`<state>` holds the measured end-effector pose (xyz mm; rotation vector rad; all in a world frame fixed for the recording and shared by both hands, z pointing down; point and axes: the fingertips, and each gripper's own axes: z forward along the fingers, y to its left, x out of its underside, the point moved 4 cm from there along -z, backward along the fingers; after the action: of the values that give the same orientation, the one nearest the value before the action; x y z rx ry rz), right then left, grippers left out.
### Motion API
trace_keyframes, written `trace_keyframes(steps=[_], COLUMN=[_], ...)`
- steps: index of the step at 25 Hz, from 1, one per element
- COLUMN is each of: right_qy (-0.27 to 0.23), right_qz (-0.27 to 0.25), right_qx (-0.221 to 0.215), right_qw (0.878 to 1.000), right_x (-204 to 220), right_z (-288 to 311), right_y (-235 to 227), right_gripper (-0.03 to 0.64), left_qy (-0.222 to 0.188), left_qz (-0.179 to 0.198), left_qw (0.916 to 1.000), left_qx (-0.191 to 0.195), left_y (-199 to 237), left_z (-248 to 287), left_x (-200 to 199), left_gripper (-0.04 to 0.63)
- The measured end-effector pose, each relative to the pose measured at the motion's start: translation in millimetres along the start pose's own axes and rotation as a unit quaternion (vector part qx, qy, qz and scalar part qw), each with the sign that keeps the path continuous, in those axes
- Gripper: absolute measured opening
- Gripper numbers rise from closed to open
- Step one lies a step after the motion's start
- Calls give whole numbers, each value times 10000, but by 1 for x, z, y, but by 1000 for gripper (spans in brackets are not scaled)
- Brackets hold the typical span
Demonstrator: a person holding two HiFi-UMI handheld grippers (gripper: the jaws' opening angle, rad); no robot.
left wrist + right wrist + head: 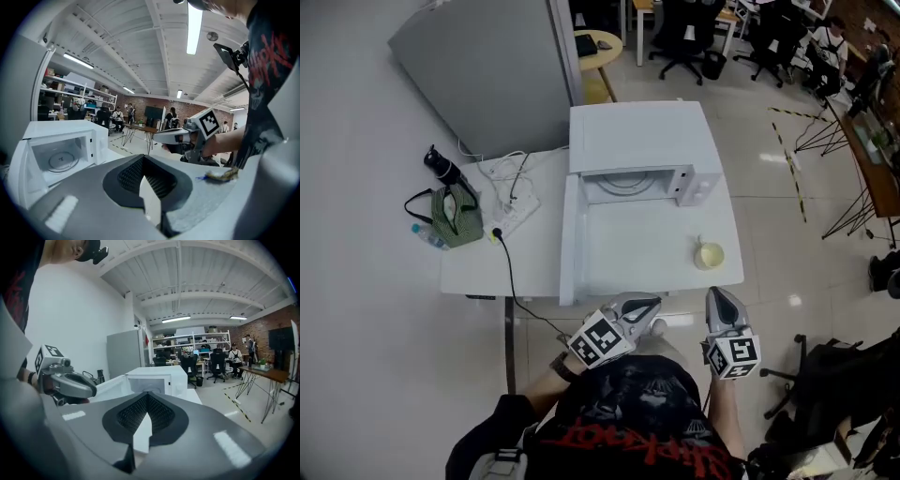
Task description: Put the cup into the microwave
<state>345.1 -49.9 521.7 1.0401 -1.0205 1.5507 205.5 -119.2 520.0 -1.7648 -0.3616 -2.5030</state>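
Note:
A pale yellow cup (pixel 709 254) stands on the white table (pixel 637 246) near its front right corner. The white microwave (pixel 643 150) sits at the table's back, its door (pixel 571 239) swung open to the left and the turntable visible inside (pixel 61 160). My left gripper (pixel 649 307) and right gripper (pixel 719 298) hover side by side just off the table's front edge. Both are shut and hold nothing. The cup lies a short way beyond the right gripper. In the left gripper view, the shut left gripper (pixel 149 187) points past the microwave. The right gripper (pixel 143 427) faces the microwave (pixel 157 378).
On the table's left end lie a green bag (pixel 455 217), a black bottle (pixel 441 167), a power strip with cables (pixel 514 202) and a plastic bottle (pixel 429 238). A grey partition (pixel 492 66) stands behind. Office chairs (pixel 684 37) and a tripod (pixel 853 211) are on the floor beyond.

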Motion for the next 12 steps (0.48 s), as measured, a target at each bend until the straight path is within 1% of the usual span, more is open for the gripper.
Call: trace_keyframes(steps=[1, 3, 6, 7, 8, 9, 10, 11, 12], right_qy=[30, 86, 106, 144, 242, 421, 671, 956, 1242], right_qz=[94, 166, -214, -350, -461, -550, -607, -613, -560], right_qx=[10, 60, 255, 256, 224, 176, 121, 69, 36], right_qw=[10000, 9998, 9994, 9990, 9984, 9974, 9958, 9935, 9907], right_x=[5, 14, 18, 22, 31, 44, 61, 81, 103], right_z=[11, 34, 56, 61, 67, 74, 81, 90, 99], right_y=[-14, -39, -65, -72, -79, -88, -98, -108, -120], right_gripper=[2, 2, 3, 92, 220, 267, 346, 427, 478], left_qy=[31, -20, -367, -459, -501, -479, -420, -364, -323], left_qz=[-43, -291, -616, -693, -752, -791, -799, -779, -752], left_qw=[10000, 9992, 9955, 9934, 9909, 9886, 9869, 9861, 9858], left_qx=[-73, -264, -617, -793, -996, -1192, -1339, -1425, -1465], left_y=[6, 18, 33, 39, 45, 49, 51, 50, 48], left_z=[7, 21, 39, 45, 50, 56, 61, 64, 67], left_x=[0, -4, -16, -16, -13, -9, -5, -1, 1], left_gripper=[-2, -2, -2, -2, -2, -2, -2, -2, -2])
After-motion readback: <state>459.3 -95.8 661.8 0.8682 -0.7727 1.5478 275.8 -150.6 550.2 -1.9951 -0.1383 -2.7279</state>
